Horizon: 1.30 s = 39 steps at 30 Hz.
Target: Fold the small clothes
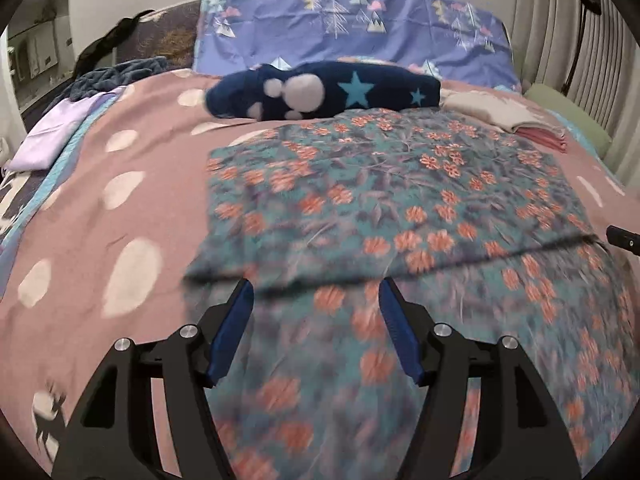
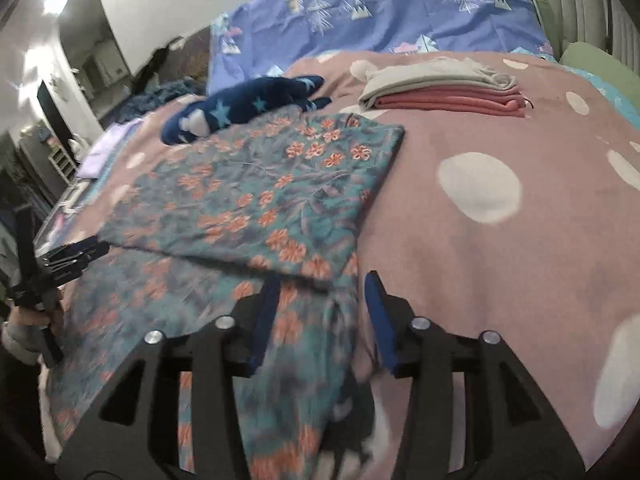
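A teal garment with orange flowers [image 1: 380, 200] lies on the pink dotted bedspread [image 1: 132, 208], its far part folded over the near part. The fold's loose edge runs across just beyond my left gripper [image 1: 316, 286], which hovers open over the lower layer with nothing pinched. In the right wrist view the same garment [image 2: 256, 192] lies left of centre. My right gripper [image 2: 323, 280] stands open at its near right corner, the cloth beneath the fingers and not pressed. A hand holds the left gripper [image 2: 76, 256] at the garment's left side.
A dark blue star-print garment [image 1: 320, 92] lies beyond the floral one. A folded grey and pink stack [image 2: 440, 88] sits at the far right. A purple tree-print pillow [image 1: 352, 28] lines the headboard, a lilac cloth [image 1: 60, 132] lies at the left, and a green pillow [image 1: 568, 116] at the right.
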{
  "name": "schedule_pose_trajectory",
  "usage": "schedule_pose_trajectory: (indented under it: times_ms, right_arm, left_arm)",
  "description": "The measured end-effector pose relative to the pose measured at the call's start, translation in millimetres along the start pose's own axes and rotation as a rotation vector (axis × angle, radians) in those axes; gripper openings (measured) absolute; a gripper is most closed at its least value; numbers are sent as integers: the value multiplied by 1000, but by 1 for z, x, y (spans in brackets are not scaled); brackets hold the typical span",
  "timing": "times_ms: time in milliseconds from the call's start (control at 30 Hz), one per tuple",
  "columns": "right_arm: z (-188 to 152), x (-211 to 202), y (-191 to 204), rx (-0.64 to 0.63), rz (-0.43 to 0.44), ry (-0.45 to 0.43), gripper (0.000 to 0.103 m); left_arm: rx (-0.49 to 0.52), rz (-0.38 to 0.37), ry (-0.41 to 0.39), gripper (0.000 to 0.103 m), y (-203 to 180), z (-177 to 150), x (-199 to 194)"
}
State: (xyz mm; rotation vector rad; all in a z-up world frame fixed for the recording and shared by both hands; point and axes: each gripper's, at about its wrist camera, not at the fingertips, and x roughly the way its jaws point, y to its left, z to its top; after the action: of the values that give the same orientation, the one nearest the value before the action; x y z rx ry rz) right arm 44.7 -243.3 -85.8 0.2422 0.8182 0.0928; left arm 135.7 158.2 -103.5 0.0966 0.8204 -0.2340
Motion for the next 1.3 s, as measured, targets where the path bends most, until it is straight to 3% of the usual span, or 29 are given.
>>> schedule_pose_trajectory:
  times_ms: [100, 167, 300, 400, 800, 967, 1033, 1167, 1300]
  right_arm:
    - [-24, -22, -9, 17, 39, 13, 36]
    - [-43, -33, -16, 72, 117, 42, 25]
    - [-82, -39, -13, 123, 192, 98, 24]
    - [-97, -48, -9, 139, 210, 89, 24]
    - [-178, -113, 0, 245, 332, 129, 24]
    - [-189, -120, 7, 229, 378, 152, 30]
    - [-182, -112, 8, 240, 398, 151, 30]
    - [-176, -108, 14, 230, 370, 165, 29]
    - [-188, -122, 15, 213, 356, 168, 28]
  left_arm:
    - [-60, -13, 21, 68, 27, -24, -17]
    - [-99, -91, 80, 64, 42, -46, -26]
    - [-32, -167, 117, 56, 41, -82, -50]
    - [-25, -244, 134, 55, 43, -103, -67]
    - [23, -410, 143, 55, 40, -178, -132]
    - [-21, -448, 107, 51, 48, -191, -137]
    - [-55, -457, 87, 45, 51, -189, -132]
    - [-102, -423, 88, 24, 57, -185, -128]
    - [-132, -413, 80, 20, 67, -194, -138]
